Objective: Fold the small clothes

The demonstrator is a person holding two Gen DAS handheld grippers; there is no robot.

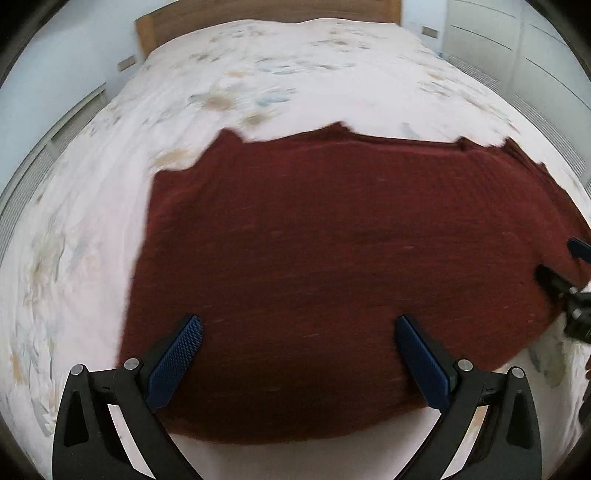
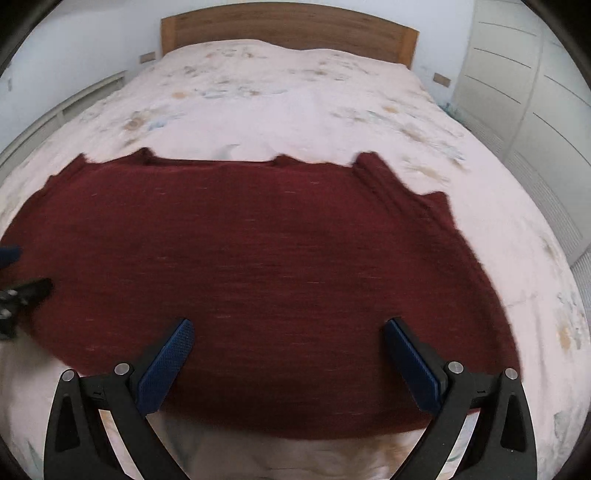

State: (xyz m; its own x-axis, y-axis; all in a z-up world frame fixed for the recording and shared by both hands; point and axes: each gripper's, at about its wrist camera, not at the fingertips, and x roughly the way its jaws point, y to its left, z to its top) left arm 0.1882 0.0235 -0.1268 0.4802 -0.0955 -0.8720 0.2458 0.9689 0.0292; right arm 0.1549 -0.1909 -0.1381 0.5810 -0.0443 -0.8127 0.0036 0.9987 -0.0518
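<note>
A dark red knitted garment (image 1: 332,258) lies spread flat on a bed; the right wrist view shows it (image 2: 258,266) too. My left gripper (image 1: 299,328) hangs open over its near left part, blue pads wide apart, nothing between them. My right gripper (image 2: 288,328) stands open above the garment's near right part, also with nothing between its pads. Each gripper shows at the edge of the other's view: the right gripper (image 1: 561,273) at the far right, the left gripper (image 2: 18,273) at the far left. Whether the fingertips touch the cloth I cannot tell.
The bed cover (image 2: 295,110) is pale with a faint flower print. A wooden headboard (image 2: 288,26) stands at the far end. White cupboard doors (image 2: 535,92) line the right wall, and a low white unit (image 2: 74,99) runs along the left.
</note>
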